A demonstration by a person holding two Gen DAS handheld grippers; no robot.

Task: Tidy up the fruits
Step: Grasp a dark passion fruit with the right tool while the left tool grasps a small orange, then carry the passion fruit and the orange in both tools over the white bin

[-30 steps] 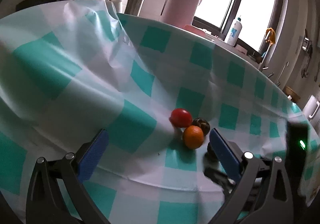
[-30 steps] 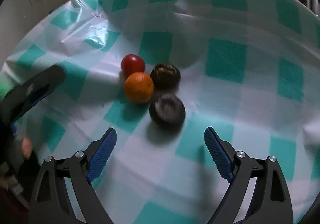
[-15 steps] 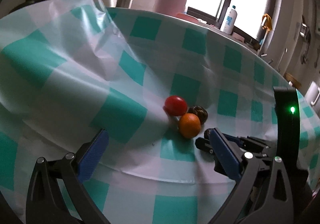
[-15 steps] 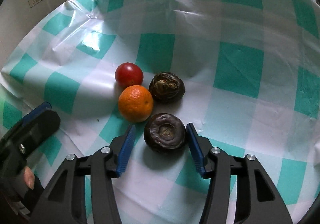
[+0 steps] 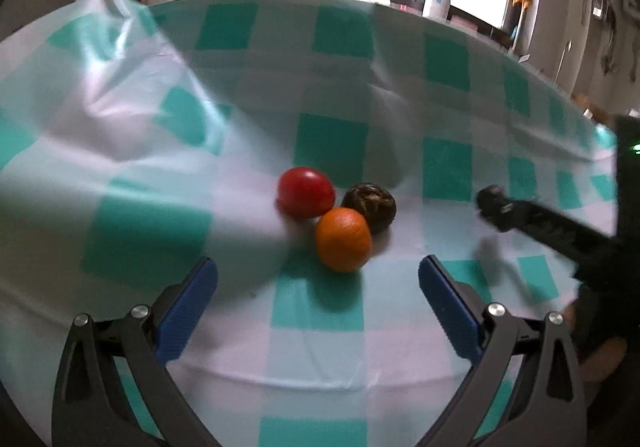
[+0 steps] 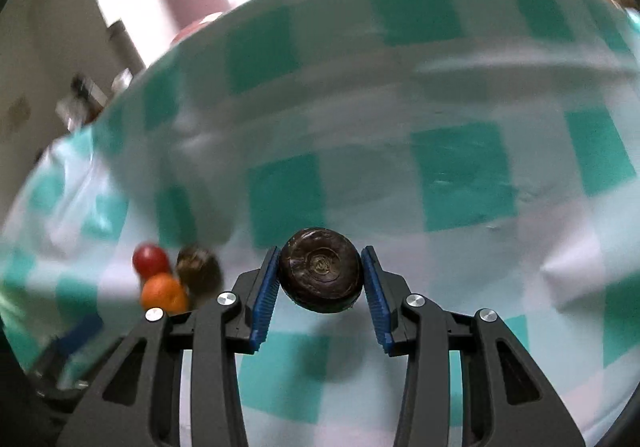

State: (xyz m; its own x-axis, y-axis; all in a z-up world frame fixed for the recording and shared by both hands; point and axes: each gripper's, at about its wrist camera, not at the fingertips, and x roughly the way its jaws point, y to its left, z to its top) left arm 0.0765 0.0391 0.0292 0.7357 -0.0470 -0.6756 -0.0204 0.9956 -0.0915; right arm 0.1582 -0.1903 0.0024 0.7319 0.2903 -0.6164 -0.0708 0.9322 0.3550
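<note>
On my right wrist view the right hand-held gripper (image 6: 320, 279) has a dark brown fruit (image 6: 321, 270) between its ribbed blue pads (image 6: 266, 293); the jaws are closing, and both pads already press its sides. The fruit is a squat, flattened round with a leathery, dull skin and a ringed dimple facing me, and it hangs just above the counter's tablecloth (image 6: 460, 175), a glossy, creased sheet of teal and white checks. The gripper tilts downward toward the cloth. Off to its left lie the other three fruits in a tight cluster: a smooth, shiny tomato (image 5: 306, 192), a dimpled orange (image 5: 343, 239) touching it, and a second brown fruit (image 5: 370, 202) with a wrinkled, ridged top just behind the orange. My left hand-held gripper (image 5: 318, 279) points down at that cluster with its jaws wide, easing slightly inward, nothing between them; the orange sits just beyond the fingertips. The right gripper's black finger shows blurred at the left view's right edge.
</note>
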